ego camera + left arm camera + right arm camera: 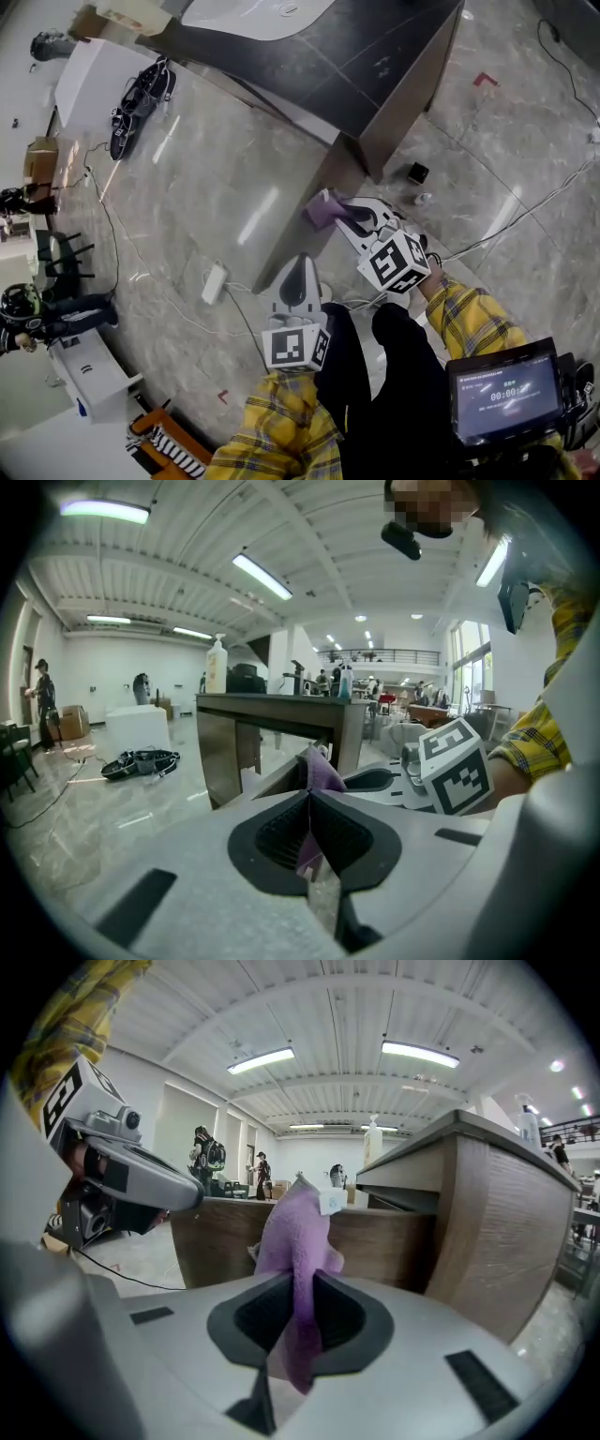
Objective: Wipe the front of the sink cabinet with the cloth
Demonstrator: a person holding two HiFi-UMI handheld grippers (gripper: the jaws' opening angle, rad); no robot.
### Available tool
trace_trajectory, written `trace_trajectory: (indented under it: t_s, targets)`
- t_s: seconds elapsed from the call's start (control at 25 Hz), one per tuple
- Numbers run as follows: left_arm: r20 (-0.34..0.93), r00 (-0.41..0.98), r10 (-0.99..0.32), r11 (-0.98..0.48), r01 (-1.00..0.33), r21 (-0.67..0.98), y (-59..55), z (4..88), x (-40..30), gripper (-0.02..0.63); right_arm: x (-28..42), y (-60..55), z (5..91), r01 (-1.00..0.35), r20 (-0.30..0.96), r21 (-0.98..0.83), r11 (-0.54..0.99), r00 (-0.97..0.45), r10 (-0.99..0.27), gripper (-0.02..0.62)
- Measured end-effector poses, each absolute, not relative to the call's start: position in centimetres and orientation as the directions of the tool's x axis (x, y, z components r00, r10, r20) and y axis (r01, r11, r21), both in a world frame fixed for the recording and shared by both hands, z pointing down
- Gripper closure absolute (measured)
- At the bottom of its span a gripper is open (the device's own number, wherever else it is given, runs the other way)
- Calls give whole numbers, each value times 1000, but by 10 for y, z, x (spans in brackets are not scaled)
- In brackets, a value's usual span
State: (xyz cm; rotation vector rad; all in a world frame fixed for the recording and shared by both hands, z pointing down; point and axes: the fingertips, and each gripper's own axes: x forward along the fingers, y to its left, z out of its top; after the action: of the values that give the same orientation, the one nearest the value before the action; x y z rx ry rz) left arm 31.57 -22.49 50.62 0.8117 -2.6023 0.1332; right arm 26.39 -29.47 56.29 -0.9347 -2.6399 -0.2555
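Observation:
My right gripper (341, 212) is shut on a purple cloth (323, 208), which sticks up between the jaws (298, 1241). The cloth is held against the low brown wooden panel (305, 225) in front of the sink cabinet (405, 103). The cabinet has a dark top and a white basin (253, 14). In the right gripper view the wooden panel (394, 1241) stands just behind the cloth. My left gripper (302, 264) hangs nearer to me with its jaws together and holds nothing. From the left gripper view the cloth (323, 769) shows just beyond the jaws.
A white power strip (214, 281) and cables lie on the marble floor at left. A black bag (141, 94) lies further off. A small black cube (418, 172) sits by the cabinet's corner. A timer screen (506, 394) is at the lower right. A soap bottle (217, 665) stands on the counter.

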Motion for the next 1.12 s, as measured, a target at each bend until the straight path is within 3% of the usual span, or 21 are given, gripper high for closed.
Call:
trace_trajectory:
  t_s: [0.56,1.12]
  targets:
    - [420,-721,-552,805,-592,42,-264,519,301,598,249,-358,578,500,373,12,866,-806,460,554]
    - [439,-709,-551,806,-590,59,-245,528,332,598,322,-312,586,576,389,15,818,-757,526,554]
